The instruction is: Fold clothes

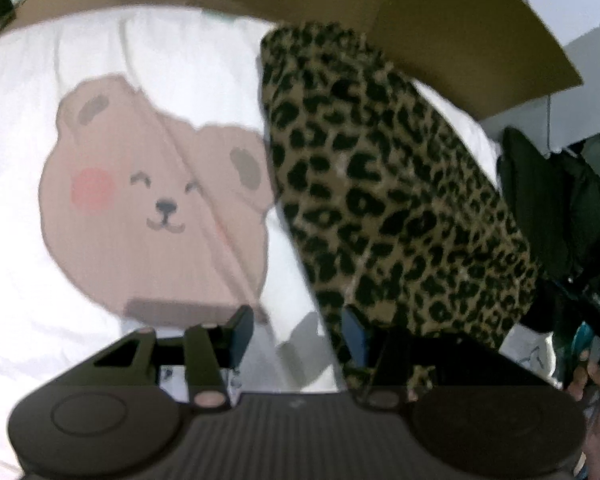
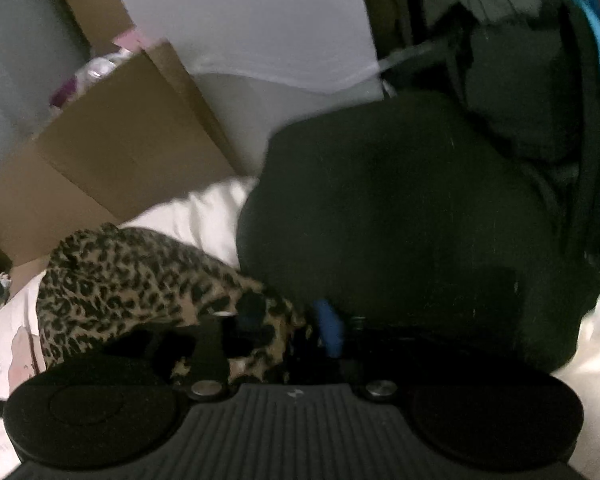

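The leopard-print garment (image 1: 384, 200) is lying as a long narrow strip on the right part of the bear-print bedding (image 1: 152, 184), apparently folded lengthwise already; folding it across into a compact bundle seems to be what is left. The left gripper (image 1: 296, 336) is standing wide, its right finger under the near end of the cloth. The right gripper (image 2: 288, 328) is sitting at the strip's other near corner with cloth between its fingers, though I cannot tell whether it is clamped. A black garment (image 2: 412, 220) is waiting to the right.
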The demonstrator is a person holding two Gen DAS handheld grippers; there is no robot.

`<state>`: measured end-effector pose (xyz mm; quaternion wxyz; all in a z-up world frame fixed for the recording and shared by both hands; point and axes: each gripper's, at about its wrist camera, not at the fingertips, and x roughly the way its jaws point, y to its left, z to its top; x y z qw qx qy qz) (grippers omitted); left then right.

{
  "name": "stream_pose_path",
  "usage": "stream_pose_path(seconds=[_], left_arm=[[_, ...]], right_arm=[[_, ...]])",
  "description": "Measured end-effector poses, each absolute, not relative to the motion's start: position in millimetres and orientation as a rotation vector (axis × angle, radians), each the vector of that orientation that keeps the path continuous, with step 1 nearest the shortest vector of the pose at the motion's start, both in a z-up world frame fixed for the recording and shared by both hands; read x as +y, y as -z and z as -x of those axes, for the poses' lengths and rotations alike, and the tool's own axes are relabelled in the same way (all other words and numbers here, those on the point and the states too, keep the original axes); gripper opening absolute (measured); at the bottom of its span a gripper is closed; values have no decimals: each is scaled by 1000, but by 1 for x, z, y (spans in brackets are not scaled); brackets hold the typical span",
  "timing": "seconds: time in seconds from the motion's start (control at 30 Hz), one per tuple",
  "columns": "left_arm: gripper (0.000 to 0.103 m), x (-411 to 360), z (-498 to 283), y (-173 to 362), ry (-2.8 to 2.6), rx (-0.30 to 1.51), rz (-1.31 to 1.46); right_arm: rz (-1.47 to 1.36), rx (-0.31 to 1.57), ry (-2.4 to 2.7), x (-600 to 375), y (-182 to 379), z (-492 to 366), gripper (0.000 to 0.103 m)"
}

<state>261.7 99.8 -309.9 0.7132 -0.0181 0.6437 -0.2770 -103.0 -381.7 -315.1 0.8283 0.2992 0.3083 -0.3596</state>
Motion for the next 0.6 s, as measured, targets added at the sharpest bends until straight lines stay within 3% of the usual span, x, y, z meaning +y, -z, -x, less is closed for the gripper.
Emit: stream_pose_path(seconds=[0.6], left_arm=[[51, -7, -329, 276, 663, 1269, 49]], right_arm=[[-522, 664, 497, -391, 325, 24, 46]])
